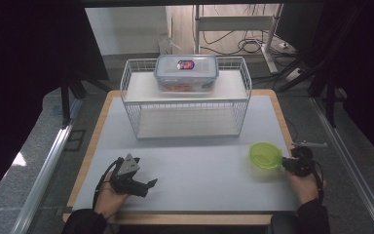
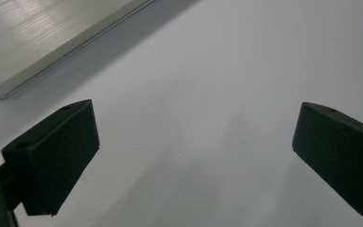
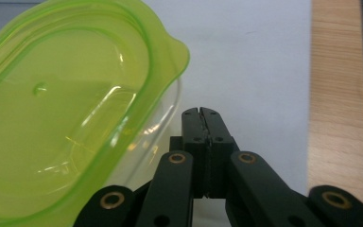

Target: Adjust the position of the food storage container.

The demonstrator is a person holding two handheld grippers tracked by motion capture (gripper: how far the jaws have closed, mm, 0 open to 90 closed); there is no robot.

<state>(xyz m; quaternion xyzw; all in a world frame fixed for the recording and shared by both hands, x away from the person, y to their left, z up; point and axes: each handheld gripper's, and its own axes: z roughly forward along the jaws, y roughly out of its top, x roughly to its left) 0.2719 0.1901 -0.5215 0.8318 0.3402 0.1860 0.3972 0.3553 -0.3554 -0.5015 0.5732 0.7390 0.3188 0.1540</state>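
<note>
White counter below: green tub sits lower right, touching the right gripper, shut tight beside its rim, gripping nothing. Left gripper gapes empty, lower left, well apart.

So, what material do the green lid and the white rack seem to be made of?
The green lid looks like translucent glossy plastic: light passes through it and it shows bright reflections. The white rack seems to be thin metal wire with a white coating, judging by its fine grid walls; its shelves look like flat matte boards.
</note>
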